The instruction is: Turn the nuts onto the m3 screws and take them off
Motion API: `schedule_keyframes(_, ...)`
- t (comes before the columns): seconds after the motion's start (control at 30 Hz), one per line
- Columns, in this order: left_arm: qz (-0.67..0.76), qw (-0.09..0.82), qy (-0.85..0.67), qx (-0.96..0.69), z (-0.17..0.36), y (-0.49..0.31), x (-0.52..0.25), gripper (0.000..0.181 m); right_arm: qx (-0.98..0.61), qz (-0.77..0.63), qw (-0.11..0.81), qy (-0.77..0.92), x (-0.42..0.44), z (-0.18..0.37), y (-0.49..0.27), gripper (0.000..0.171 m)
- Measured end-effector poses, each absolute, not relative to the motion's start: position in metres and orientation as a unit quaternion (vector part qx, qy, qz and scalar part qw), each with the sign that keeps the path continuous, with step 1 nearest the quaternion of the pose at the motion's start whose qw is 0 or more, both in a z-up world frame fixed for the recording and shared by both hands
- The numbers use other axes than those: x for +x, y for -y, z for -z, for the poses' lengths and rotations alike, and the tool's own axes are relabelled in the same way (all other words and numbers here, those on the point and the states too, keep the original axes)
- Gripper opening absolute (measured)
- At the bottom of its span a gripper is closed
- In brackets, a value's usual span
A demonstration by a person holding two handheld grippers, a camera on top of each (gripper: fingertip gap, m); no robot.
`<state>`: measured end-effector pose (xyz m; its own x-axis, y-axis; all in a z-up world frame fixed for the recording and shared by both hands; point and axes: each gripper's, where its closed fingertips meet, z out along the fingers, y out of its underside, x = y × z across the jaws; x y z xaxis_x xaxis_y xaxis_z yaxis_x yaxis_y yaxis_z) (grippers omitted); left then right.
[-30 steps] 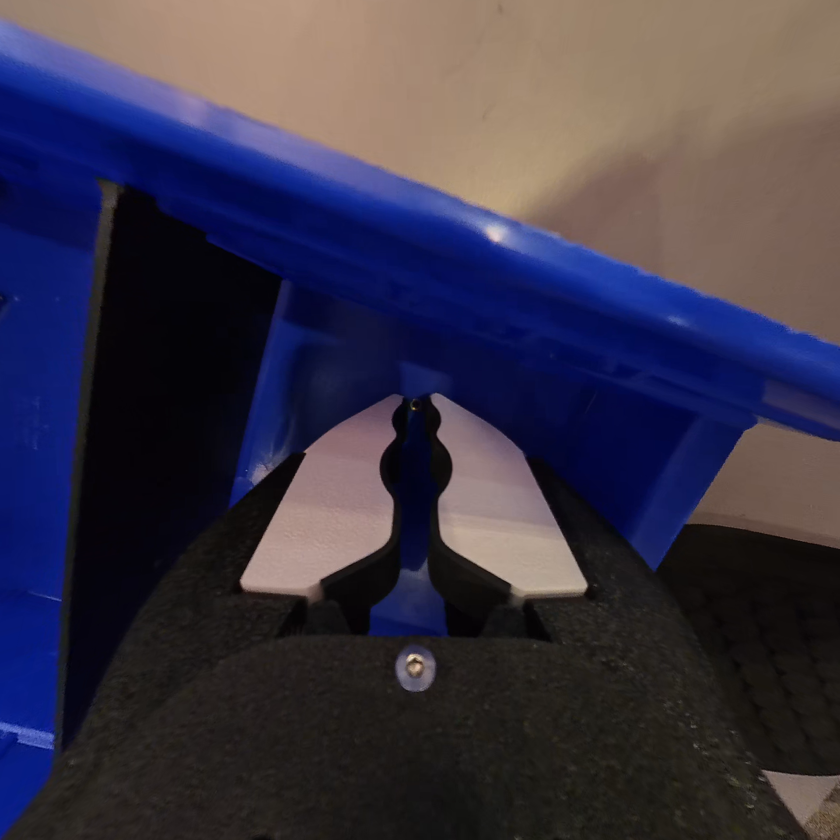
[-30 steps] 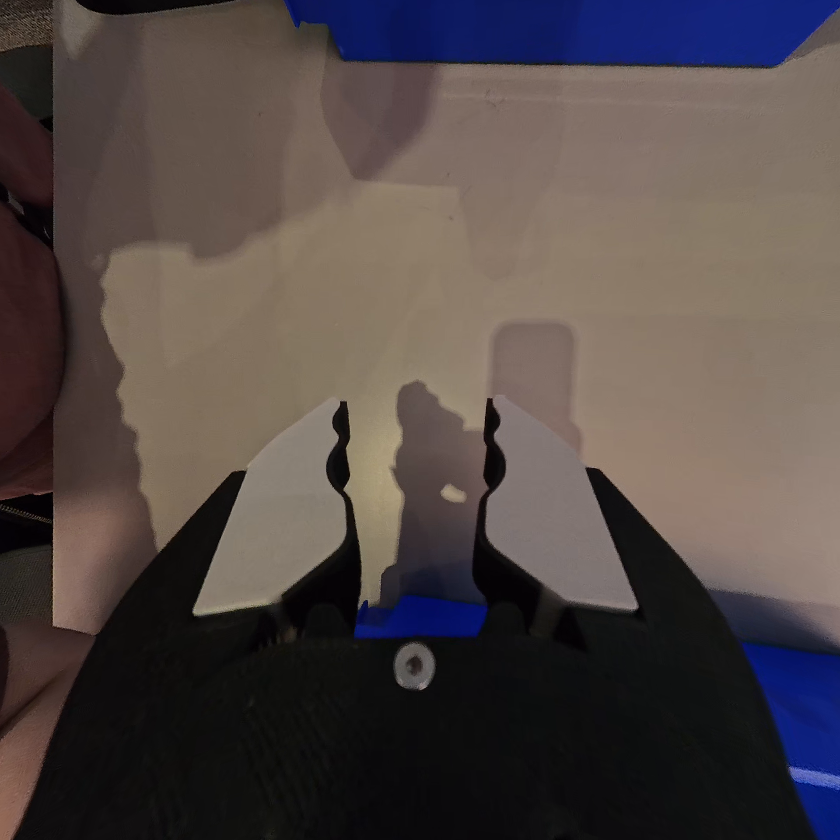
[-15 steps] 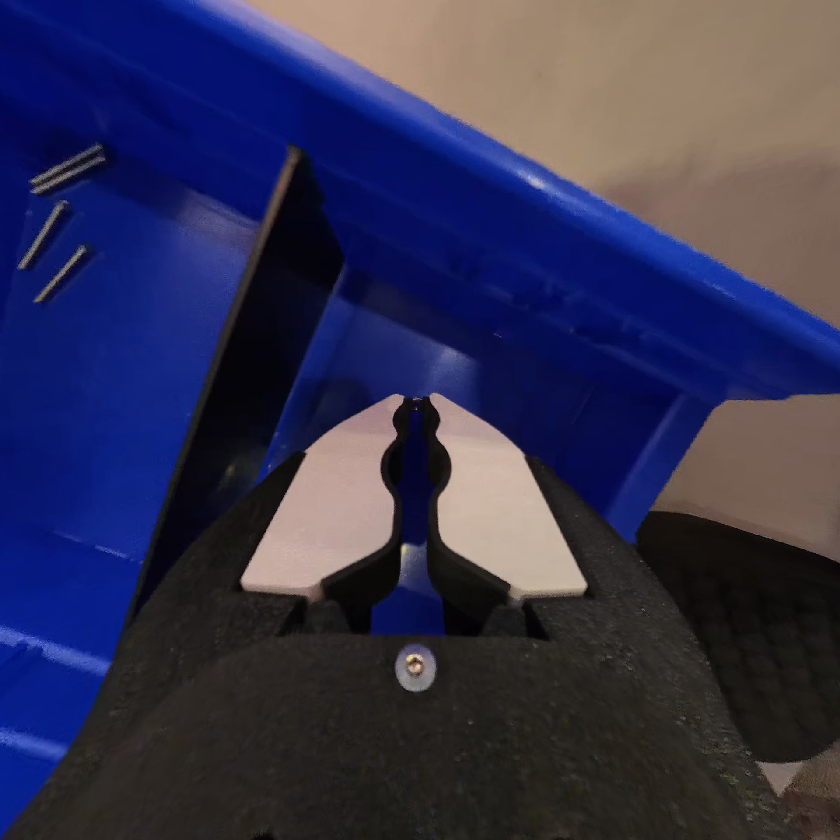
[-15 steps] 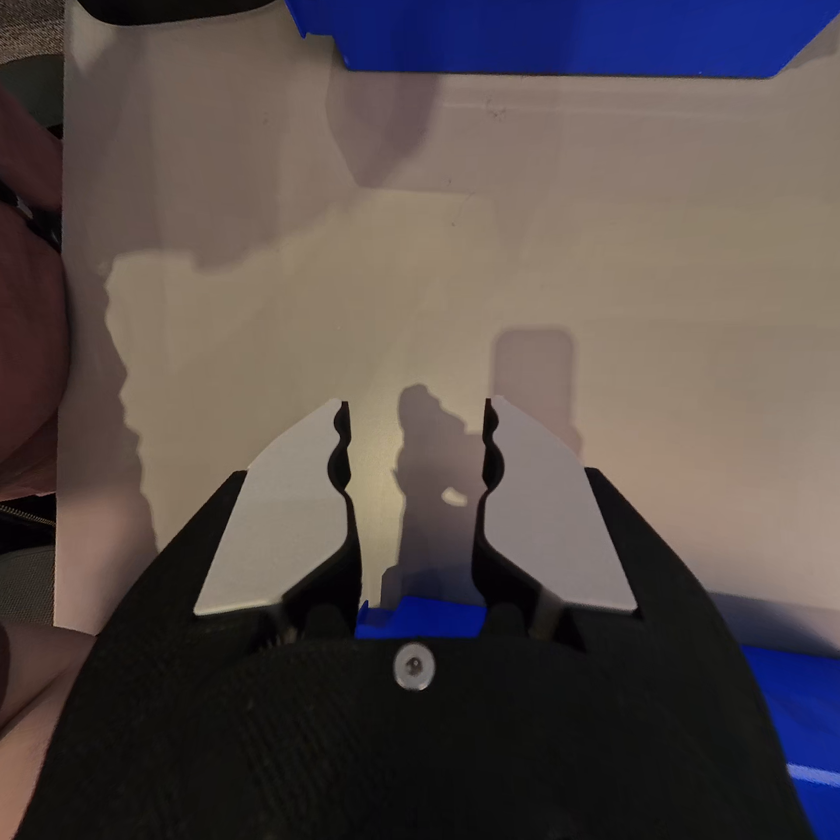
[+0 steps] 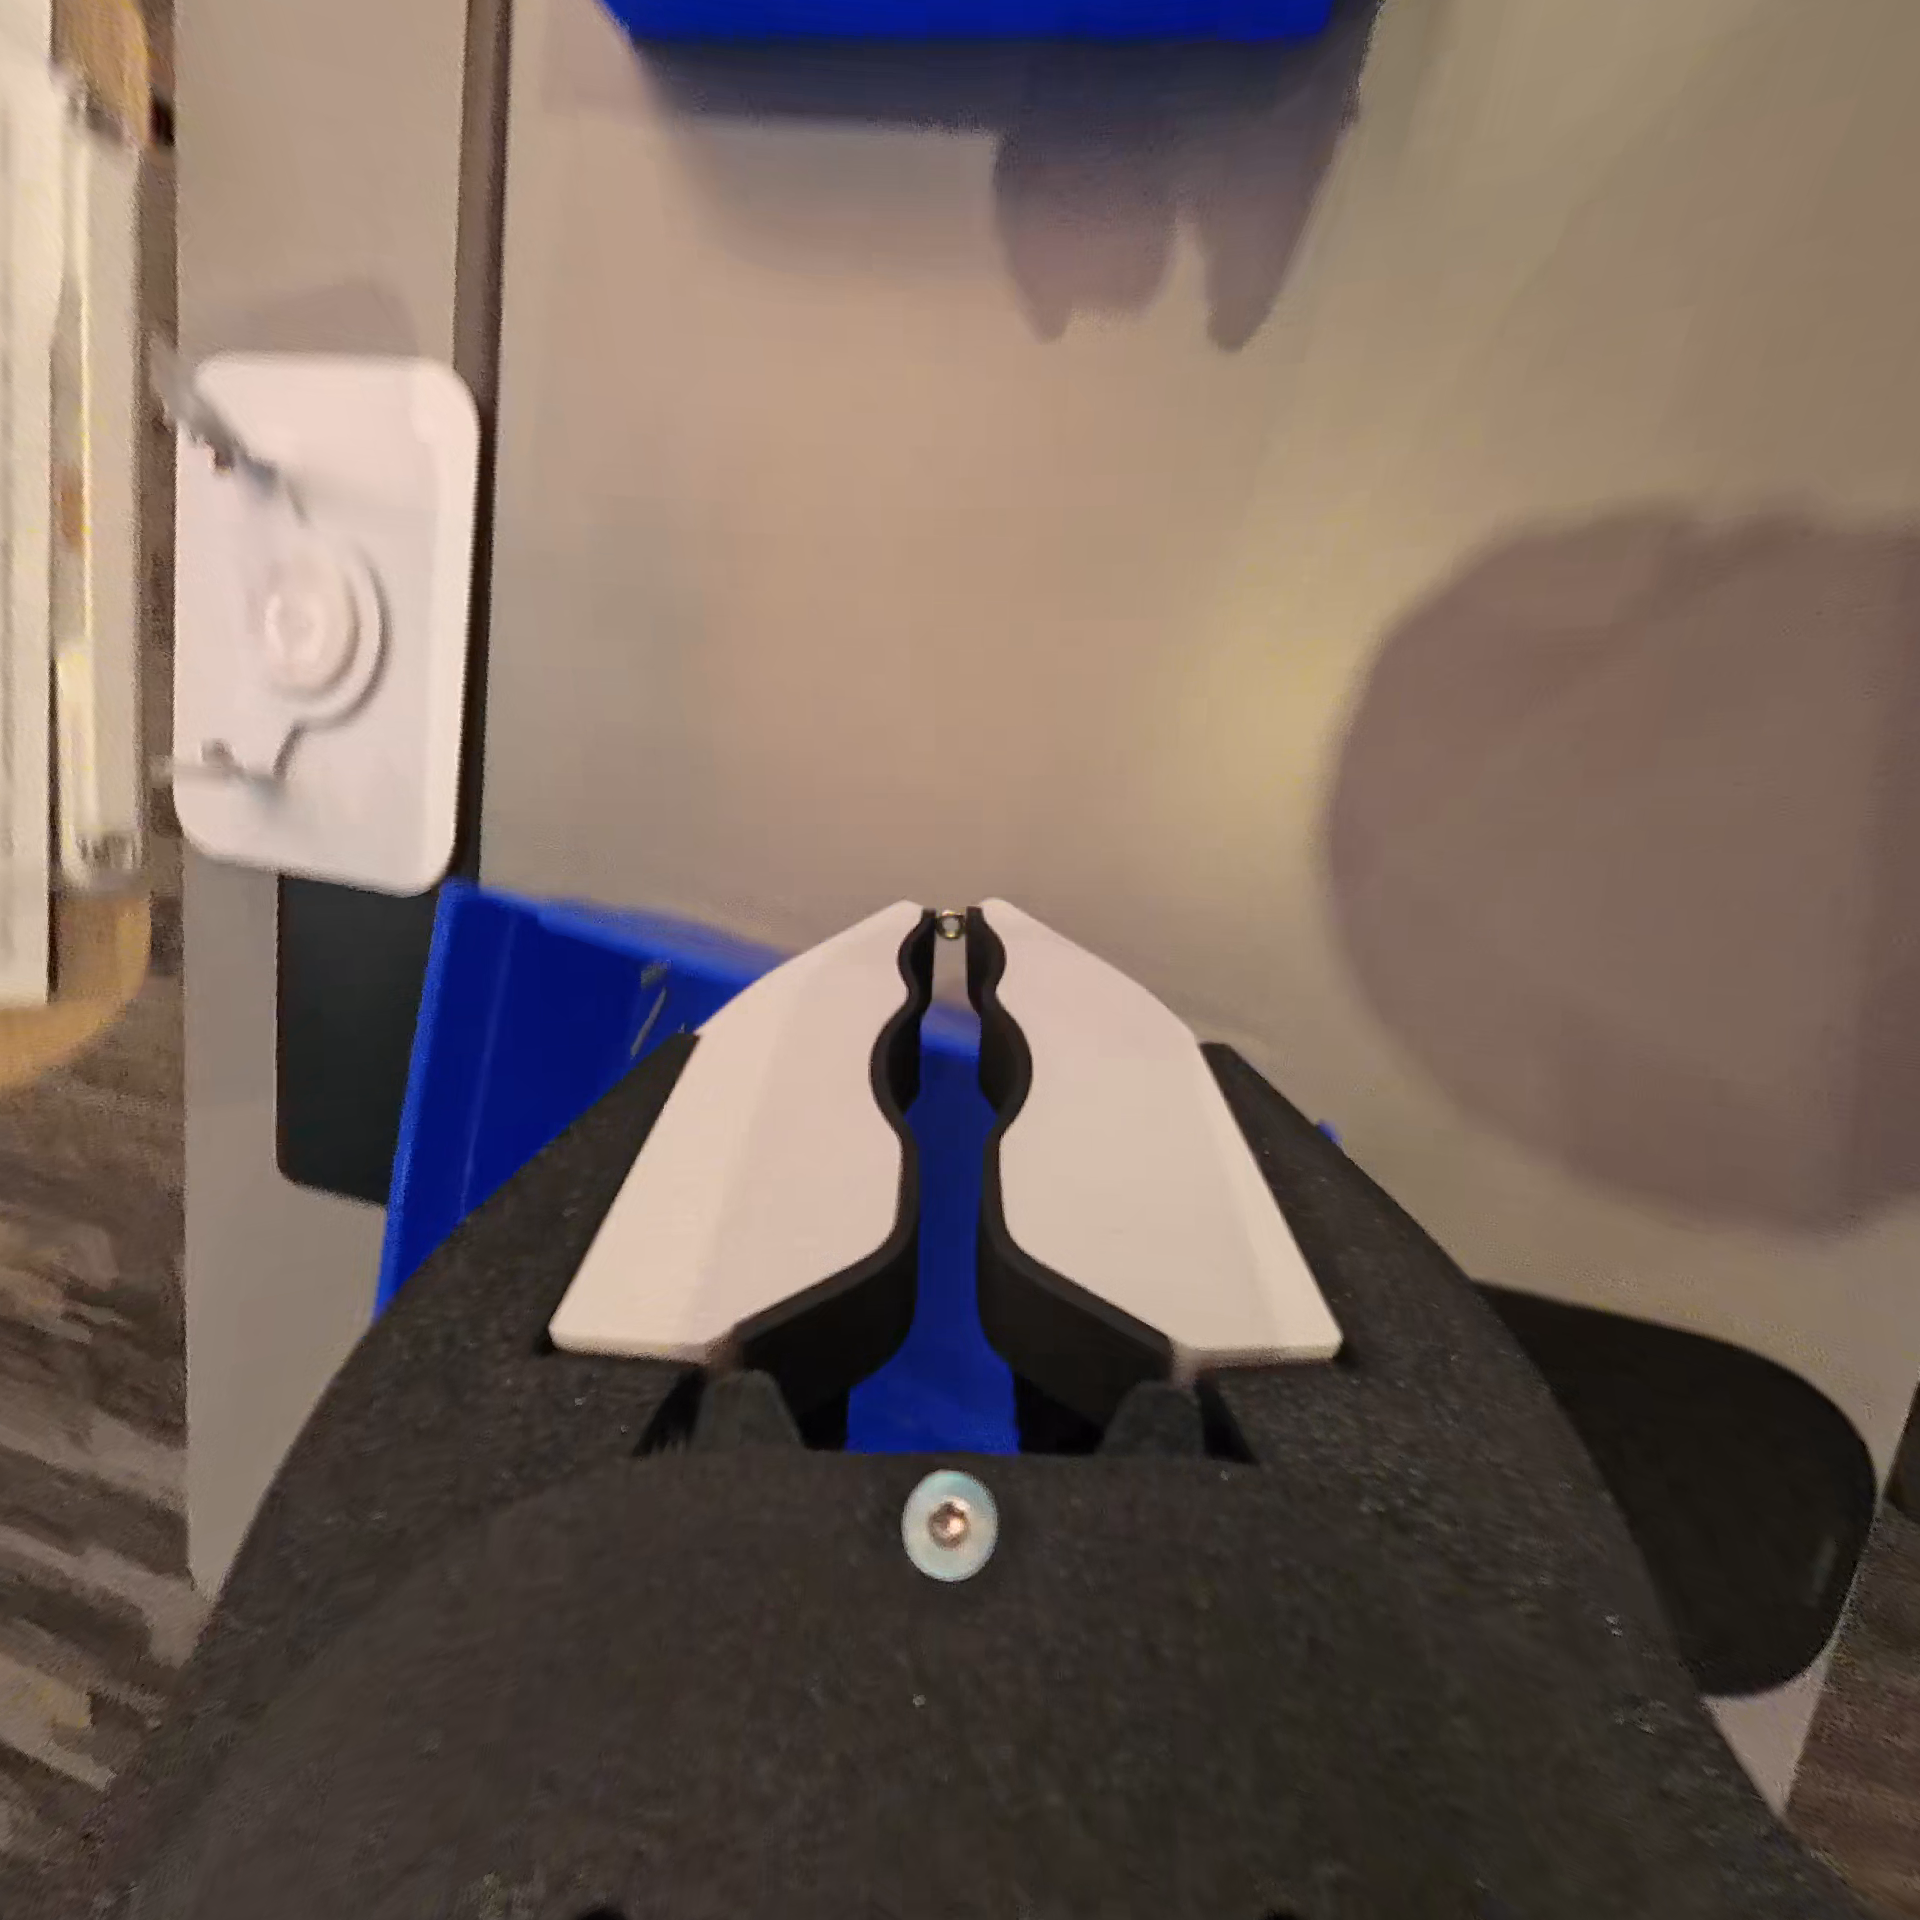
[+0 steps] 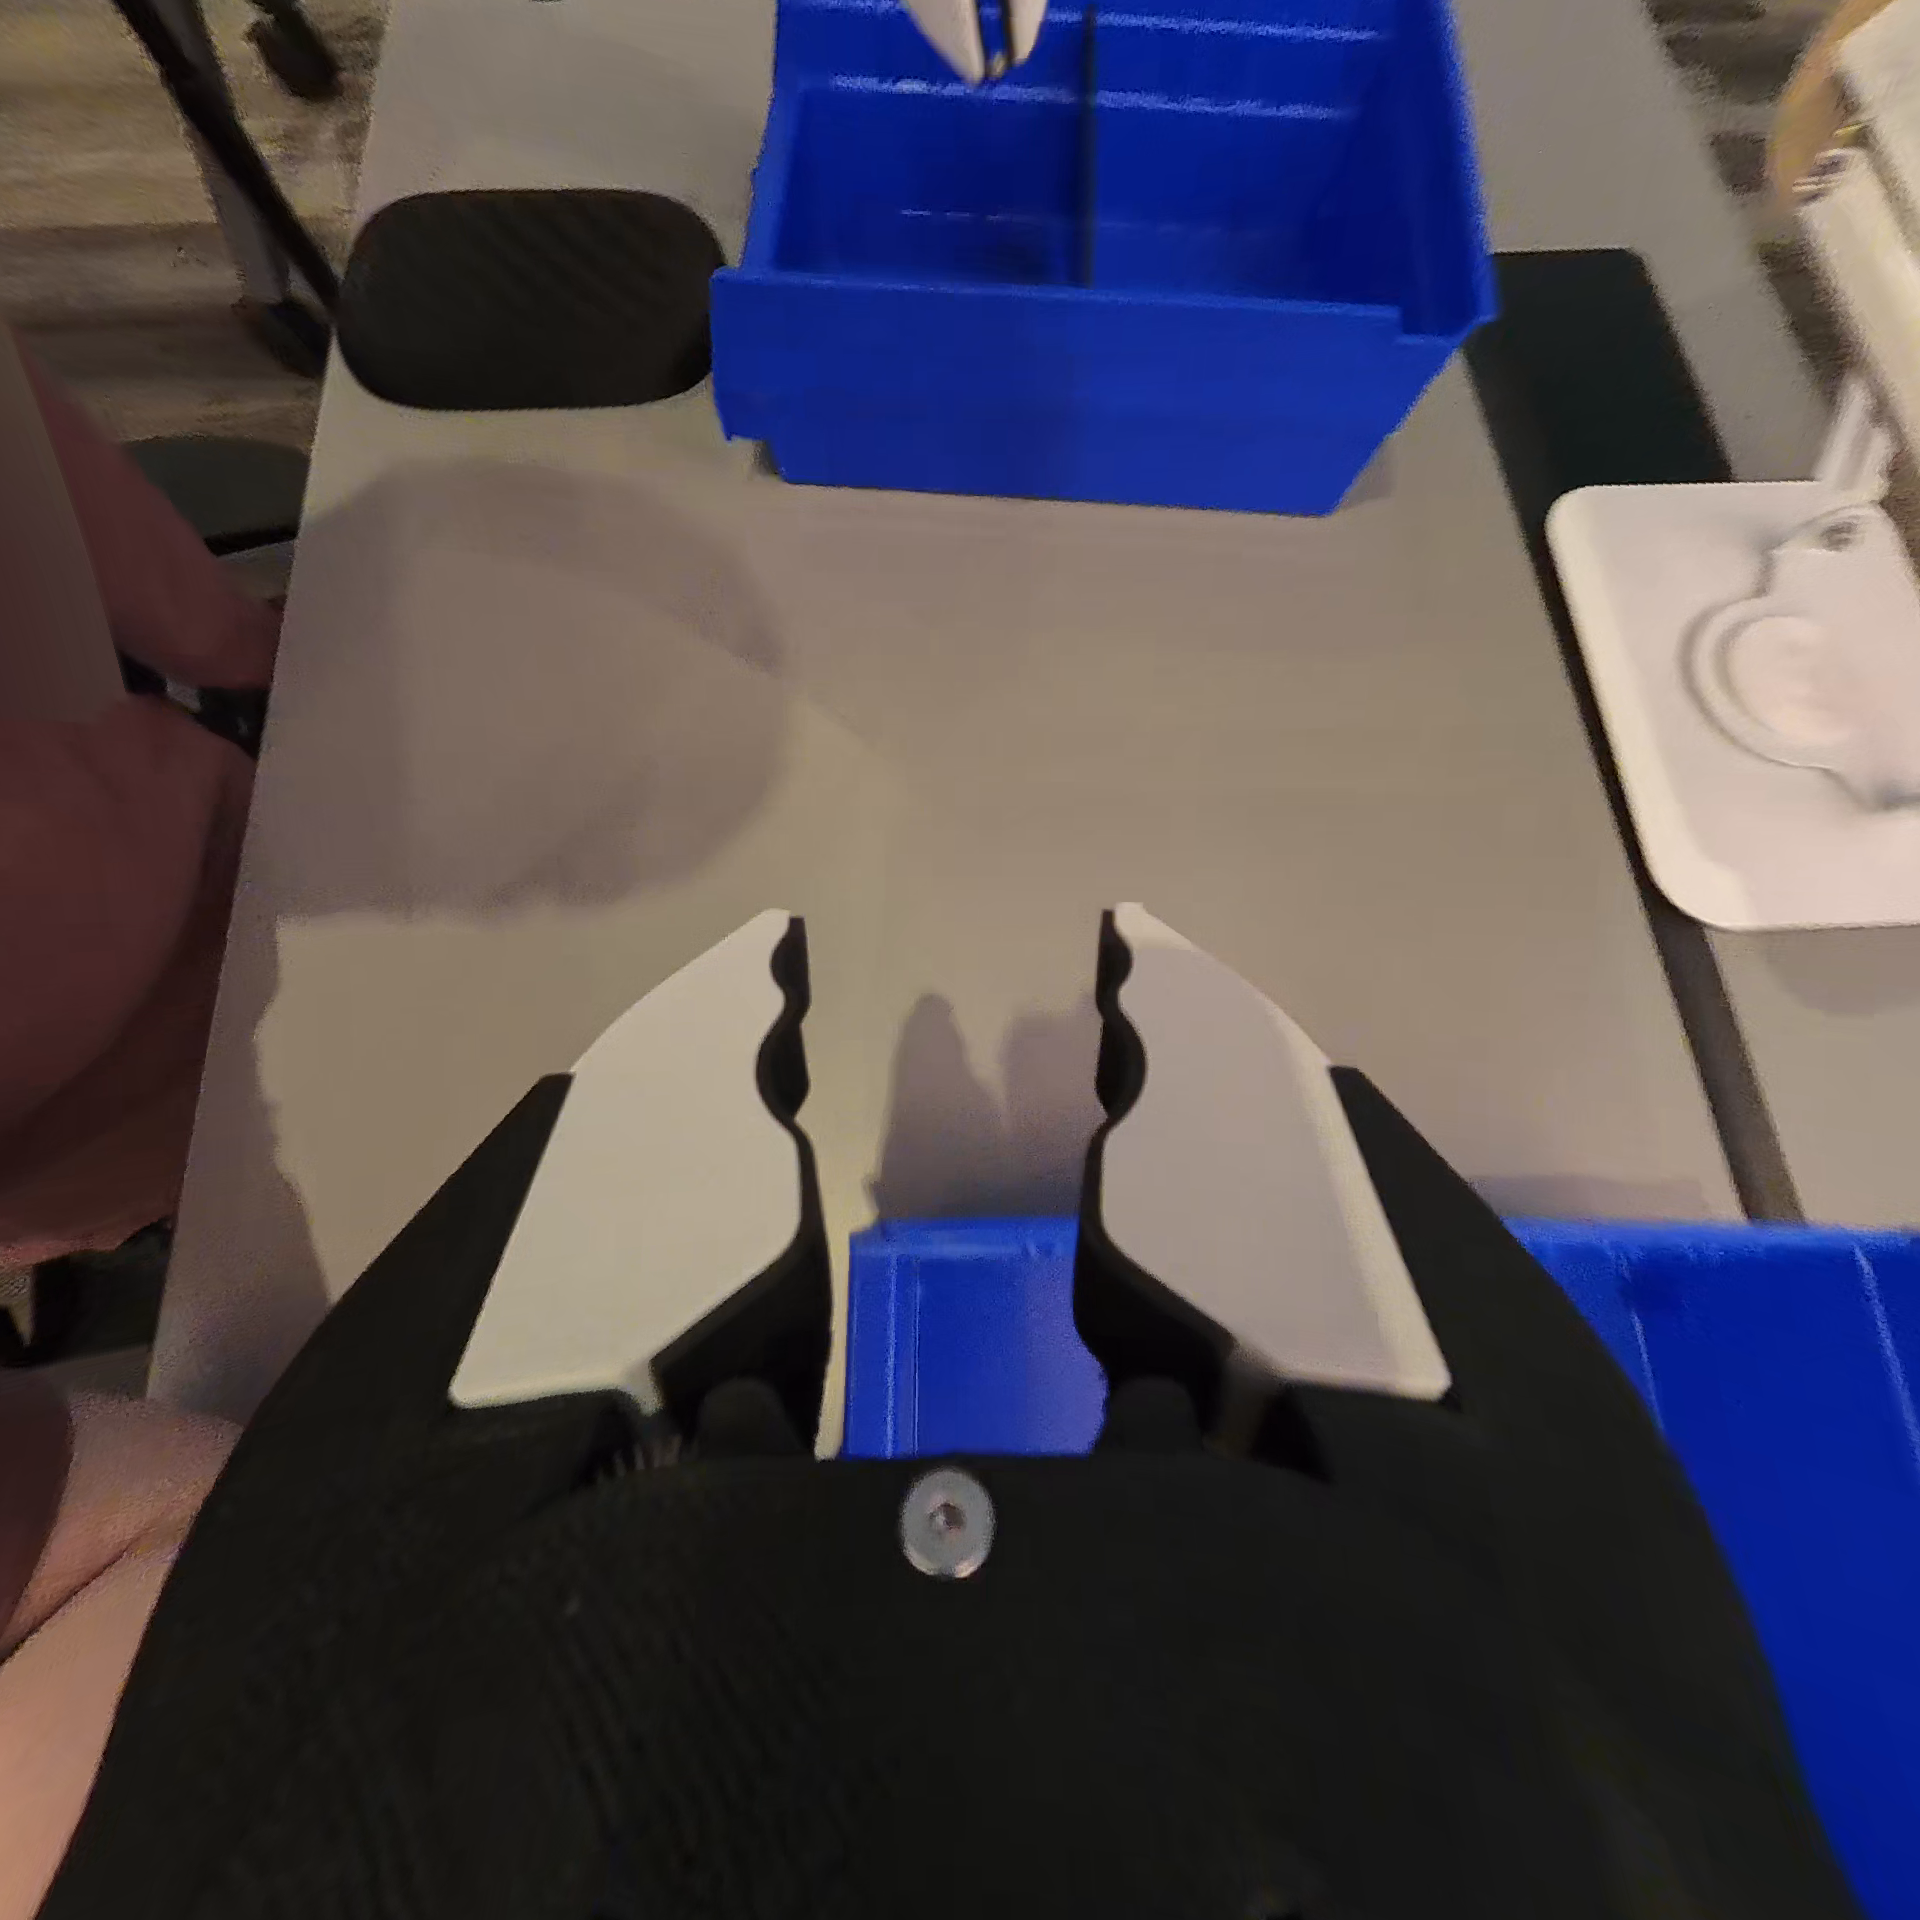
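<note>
One grey table (image 6: 1039, 727) fills both views. Two blue bins appear in the right wrist view: a divided bin (image 6: 1091, 384) at upper centre, split by a black divider (image 6: 1086, 156) into two compartments whose contents cannot be made out, and a near bin (image 6: 966, 1340) at the bottom edge. One white tray (image 6: 1662, 727) sits at the right edge there and at the left in the left wrist view, and one black pad (image 6: 530, 296) lies just left of the divided bin. The right gripper (image 6: 951, 935) is spread wide and empty. Only the left wrist view shows the left gripper (image 5: 951, 920) pinching one small nut (image 5: 950, 923) at its tips, at frame centre.
</note>
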<state>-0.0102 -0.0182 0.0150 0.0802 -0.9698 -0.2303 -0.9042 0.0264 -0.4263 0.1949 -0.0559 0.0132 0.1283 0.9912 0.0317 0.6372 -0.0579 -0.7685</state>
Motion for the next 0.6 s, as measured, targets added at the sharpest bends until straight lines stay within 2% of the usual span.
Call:
schedule_keyframes(0.13, 0.111, 0.229, -0.702, -0.665, -0.002, 0.028, 0.063, 0.005, -0.694, -0.248, 0.348, 0.58, 0.231, -0.022, 0.059, 0.054)
schedule_keyframes(0.3, 0.154, 0.188, -0.71, -0.661, 0.056, 0.028, 0.134, 0.005, -0.704, -0.238, 0.349, 0.571, 0.256, -0.022, 0.069, 0.054)
schedule_keyframes(0.47, 0.149, 0.151, -0.715, -0.666, 0.112, 0.025, 0.163, 0.005, -0.711, -0.246, 0.344, 0.561, 0.275, -0.018, 0.073, 0.053)
schedule_keyframes(0.6, 0.142, 0.125, -0.721, -0.666, 0.134, 0.031, 0.171, 0.005, -0.721, -0.257, 0.332, 0.552, 0.288, -0.01, 0.075, 0.053)
